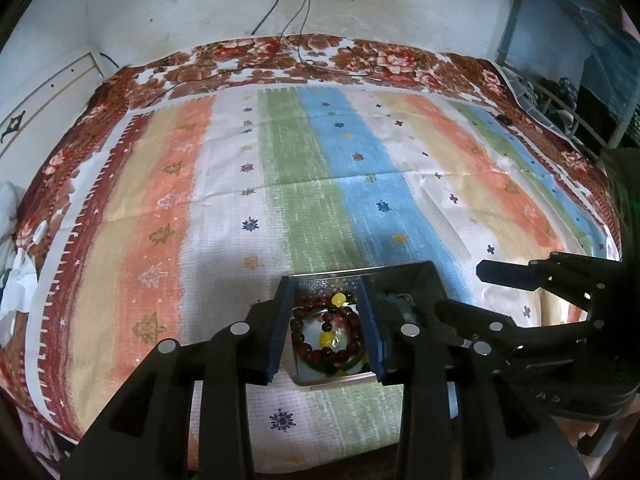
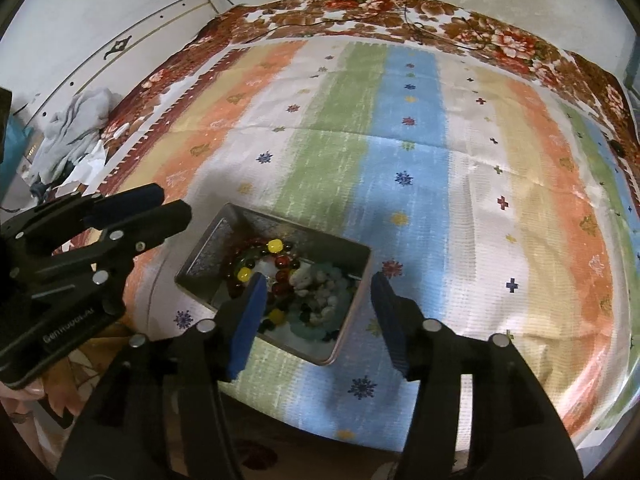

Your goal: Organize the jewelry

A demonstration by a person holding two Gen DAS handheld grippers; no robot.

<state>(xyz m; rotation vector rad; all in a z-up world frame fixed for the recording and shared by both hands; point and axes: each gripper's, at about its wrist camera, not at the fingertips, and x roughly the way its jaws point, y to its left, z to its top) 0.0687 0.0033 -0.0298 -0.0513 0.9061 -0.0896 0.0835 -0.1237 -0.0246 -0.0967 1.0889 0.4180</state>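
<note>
An open metal tin (image 2: 203, 245) sits on the striped cloth near the front edge. It holds a dark red bead bracelet (image 2: 282, 261) with yellow beads, a green bangle (image 1: 352, 364) and white and teal pieces (image 2: 320, 292). My left gripper (image 1: 326, 328) hangs open over the tin's left half, with the bracelet showing between its blue pads and nothing gripped. My right gripper (image 2: 320, 320) is open over the tin's near right corner, one finger above the contents and the other outside the wall. Each gripper shows in the other's view: the left gripper (image 2: 172, 206) and the right gripper (image 1: 460, 288).
The striped cloth (image 1: 304, 184) covers a bed over a brown floral blanket (image 1: 256, 56). Black cables (image 1: 304, 12) run down the white wall onto the far edge. A pile of clothes (image 2: 76, 128) lies off the left side, and a blue shelf frame (image 1: 560, 60) stands at the right.
</note>
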